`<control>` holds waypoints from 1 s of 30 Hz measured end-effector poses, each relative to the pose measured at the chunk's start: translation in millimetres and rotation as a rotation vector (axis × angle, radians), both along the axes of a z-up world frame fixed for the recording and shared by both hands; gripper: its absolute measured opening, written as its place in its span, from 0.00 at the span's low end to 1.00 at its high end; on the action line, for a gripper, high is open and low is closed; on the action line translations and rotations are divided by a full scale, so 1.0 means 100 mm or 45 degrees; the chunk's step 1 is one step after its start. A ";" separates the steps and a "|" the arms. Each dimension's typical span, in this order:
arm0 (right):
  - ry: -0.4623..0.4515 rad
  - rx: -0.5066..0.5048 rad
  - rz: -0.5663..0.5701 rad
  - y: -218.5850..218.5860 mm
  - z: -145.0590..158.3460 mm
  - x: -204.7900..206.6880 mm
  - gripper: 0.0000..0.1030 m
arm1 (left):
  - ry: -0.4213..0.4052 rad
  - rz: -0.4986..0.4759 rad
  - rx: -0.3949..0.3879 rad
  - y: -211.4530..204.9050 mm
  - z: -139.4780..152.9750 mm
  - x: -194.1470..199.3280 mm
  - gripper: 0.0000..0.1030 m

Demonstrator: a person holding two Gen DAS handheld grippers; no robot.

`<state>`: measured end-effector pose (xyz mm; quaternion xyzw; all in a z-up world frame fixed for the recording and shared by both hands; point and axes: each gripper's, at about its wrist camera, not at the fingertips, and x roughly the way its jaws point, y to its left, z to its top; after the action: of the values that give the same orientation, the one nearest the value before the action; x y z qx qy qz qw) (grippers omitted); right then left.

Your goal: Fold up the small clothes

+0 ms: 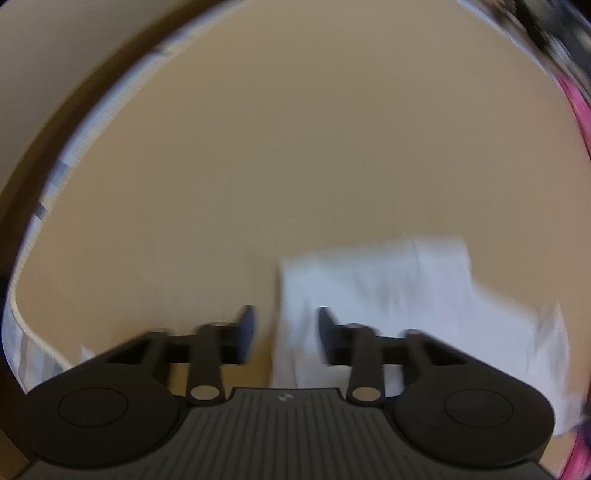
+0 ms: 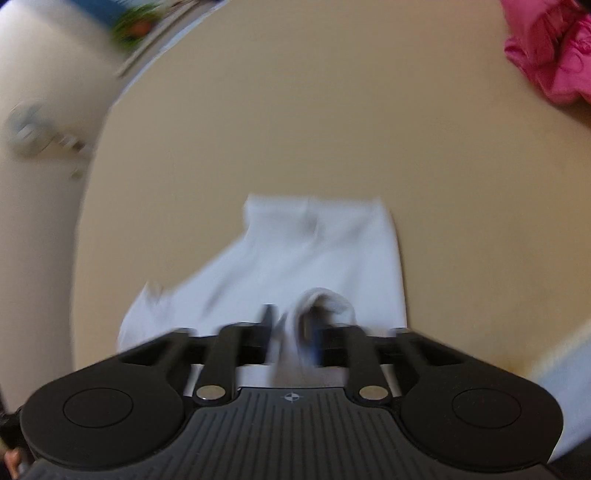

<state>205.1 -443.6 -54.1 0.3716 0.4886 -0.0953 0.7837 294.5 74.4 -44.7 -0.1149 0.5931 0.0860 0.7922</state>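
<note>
A small white garment (image 2: 325,240) lies flat on the tan tabletop (image 2: 295,110), blurred by motion. A raised fold of it stands between the fingers of my right gripper (image 2: 291,325), whose jaws are apart and do not clearly press on the cloth. In the left wrist view the same white garment (image 1: 406,288) spreads to the right. Its left edge runs up between the fingers of my left gripper (image 1: 287,332), which stands open just above it. Both grippers point steeply down at the table.
A pink garment (image 2: 554,55) is bunched at the far right of the table, and shows as a pink strip (image 1: 580,107) in the left wrist view. The round table's rim (image 1: 92,125) curves along the left. A colourful blurred object (image 2: 136,22) sits beyond the far-left edge.
</note>
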 end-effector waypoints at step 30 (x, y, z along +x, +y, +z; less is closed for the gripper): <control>-0.435 -0.276 0.332 0.09 0.05 -0.14 0.07 | -0.460 -0.545 -0.096 -0.36 -0.02 -0.60 0.12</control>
<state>191.4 -434.2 -49.1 0.2298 0.3798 0.0189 0.8959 234.2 37.9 -46.9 -0.0299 0.4558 -0.1273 0.8804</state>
